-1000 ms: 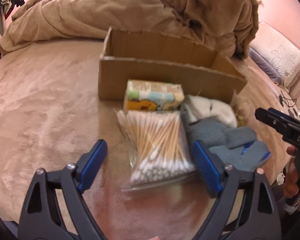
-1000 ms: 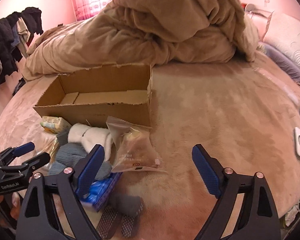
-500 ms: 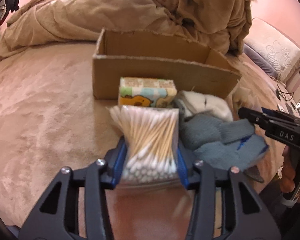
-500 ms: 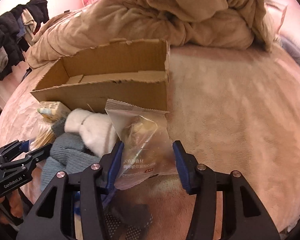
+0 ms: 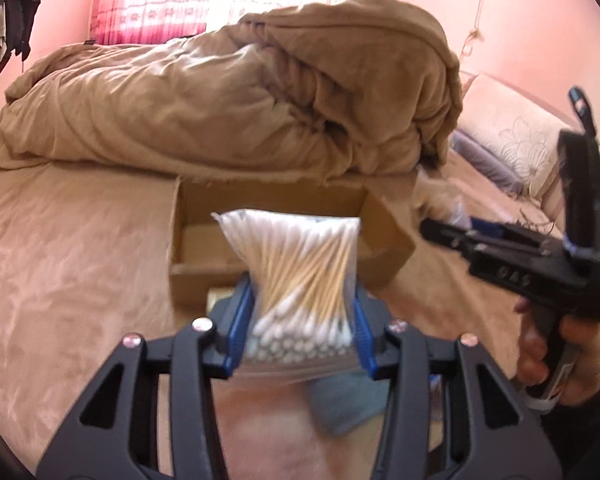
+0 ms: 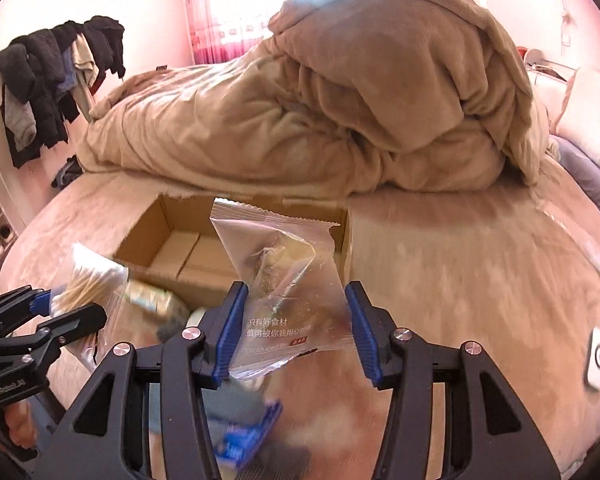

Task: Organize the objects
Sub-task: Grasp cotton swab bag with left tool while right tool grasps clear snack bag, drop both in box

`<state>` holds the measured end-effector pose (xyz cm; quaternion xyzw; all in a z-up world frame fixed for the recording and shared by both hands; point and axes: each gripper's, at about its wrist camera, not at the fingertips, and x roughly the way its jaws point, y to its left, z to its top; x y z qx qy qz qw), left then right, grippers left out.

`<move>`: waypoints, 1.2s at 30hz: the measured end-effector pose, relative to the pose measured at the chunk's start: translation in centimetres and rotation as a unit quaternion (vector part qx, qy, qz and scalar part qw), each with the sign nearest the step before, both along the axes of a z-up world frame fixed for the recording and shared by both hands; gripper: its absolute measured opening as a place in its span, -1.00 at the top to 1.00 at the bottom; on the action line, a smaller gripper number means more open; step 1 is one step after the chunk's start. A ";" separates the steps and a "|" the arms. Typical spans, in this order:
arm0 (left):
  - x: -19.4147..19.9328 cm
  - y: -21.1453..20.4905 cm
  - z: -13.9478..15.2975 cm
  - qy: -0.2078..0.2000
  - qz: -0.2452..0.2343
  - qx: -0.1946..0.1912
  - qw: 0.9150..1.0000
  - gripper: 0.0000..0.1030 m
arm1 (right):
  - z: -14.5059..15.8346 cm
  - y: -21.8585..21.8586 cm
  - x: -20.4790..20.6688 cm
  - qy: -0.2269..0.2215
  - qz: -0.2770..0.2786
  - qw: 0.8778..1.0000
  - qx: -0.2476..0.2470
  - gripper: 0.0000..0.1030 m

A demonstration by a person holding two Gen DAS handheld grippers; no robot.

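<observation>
My left gripper (image 5: pixel 300 324) is shut on a clear bag of cotton swabs (image 5: pixel 296 272), lifted above the bed in front of the open cardboard box (image 5: pixel 388 240). My right gripper (image 6: pixel 294 330) is shut on a clear snack packet (image 6: pixel 284 280) with printed text, also raised before the same box (image 6: pixel 164 248). In the right wrist view the left gripper (image 6: pixel 52 312) shows at the lower left with the swabs (image 6: pixel 88 284). The right gripper's black body shows at the right edge of the left wrist view. A small patterned pack (image 6: pixel 148 300) lies blurred below the box.
A heaped tan duvet (image 5: pixel 236 92) rises behind the box. Grey knitwear (image 5: pixel 340 404) and a blue packet (image 6: pixel 248 436) lie on the bed under the grippers. Pillows (image 5: pixel 512 148) are at the right, hanging clothes (image 6: pixel 48 76) at the left, a white device (image 6: pixel 598 358) at the right.
Both grippers closed on their bags and then rose off the bed, carrying the swabs and the snack packet up towards the box. The items left on the bed dropped low in view.
</observation>
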<state>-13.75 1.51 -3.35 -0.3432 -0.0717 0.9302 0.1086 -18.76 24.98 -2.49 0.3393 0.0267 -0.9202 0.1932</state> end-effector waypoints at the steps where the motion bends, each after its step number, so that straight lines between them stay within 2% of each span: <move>1: -1.0 0.2 0.3 0.003 -0.001 -0.003 1.000 0.12 | 0.0 0.0 -0.9 -0.001 0.001 1.000 0.002 -0.02; 9: -8.7 0.9 -1.3 -0.021 -0.007 -0.013 1.000 0.12 | -0.7 -1.2 -5.4 -0.008 0.013 1.000 0.002 -0.02; 17: -12.1 -0.5 -5.3 -0.082 -0.006 0.019 0.996 0.10 | -2.9 -3.2 -7.2 -0.035 0.027 0.999 0.009 -0.03; 21: -12.8 -0.6 -6.5 -0.100 0.001 0.012 0.995 0.07 | -3.9 -3.4 -7.9 -0.053 0.029 0.998 0.004 -0.03; 23: -12.7 -0.4 -6.5 -0.098 0.005 0.002 0.995 -0.01 | -4.3 -3.4 -8.1 -0.058 0.028 0.998 0.004 -0.04; 24: -12.6 -0.4 -6.3 -0.095 0.006 0.000 0.996 -0.16 | -4.5 -3.4 -8.2 -0.060 0.028 0.998 0.005 -0.06; 25: -12.3 -0.4 -6.1 -0.089 0.004 0.003 0.996 -0.21 | -4.7 -3.4 -8.2 -0.063 0.029 0.998 0.006 -0.12; 28: -11.3 -0.3 -5.2 -0.077 0.006 -0.006 0.997 -0.39 | -4.8 -3.2 -8.0 -0.064 0.027 0.998 0.005 -0.14; 32: -9.6 -0.5 -3.7 -0.062 0.006 -0.007 0.998 -0.39 | -3.7 -2.8 -6.8 -0.046 0.019 0.999 0.006 -0.14; 36: -6.2 -0.7 -1.2 -0.032 0.001 -0.006 0.999 -0.39 | -1.9 -2.1 -4.9 -0.026 0.007 1.000 0.001 -0.14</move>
